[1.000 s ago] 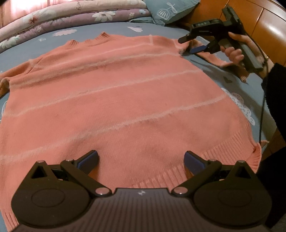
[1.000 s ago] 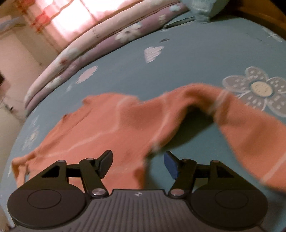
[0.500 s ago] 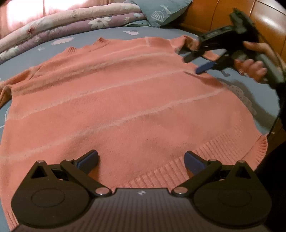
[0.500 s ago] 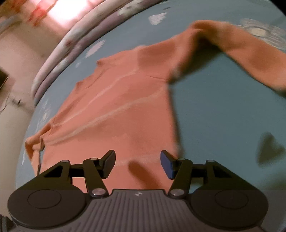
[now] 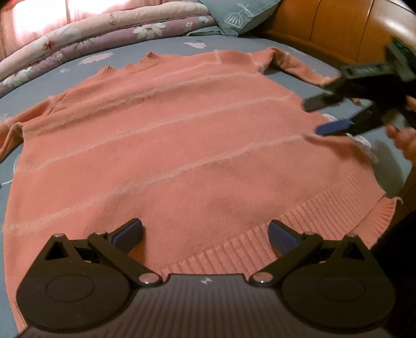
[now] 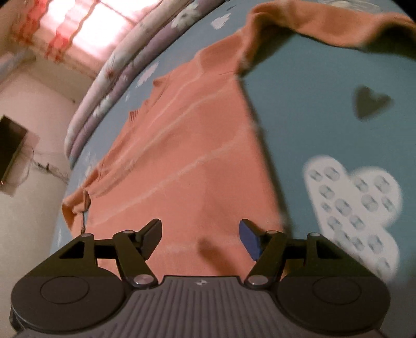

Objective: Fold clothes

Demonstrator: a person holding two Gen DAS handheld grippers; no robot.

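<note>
A salmon-pink sweater (image 5: 166, 156) lies flat, spread on the bed (image 5: 166, 49), hem nearest the left tongs (image 5: 205, 231), which hang released over the ribbed edge. The right tongs (image 6: 200, 239), jaws just widened with nothing between them, hover above the sweater's side edge. Judged step: arranging before the first fold; next, a grip on that edge or the sleeve (image 6: 325, 23). Only the left view shows the person's hand (image 5: 405, 140); only the right shows the window (image 6: 85, 23).
</note>
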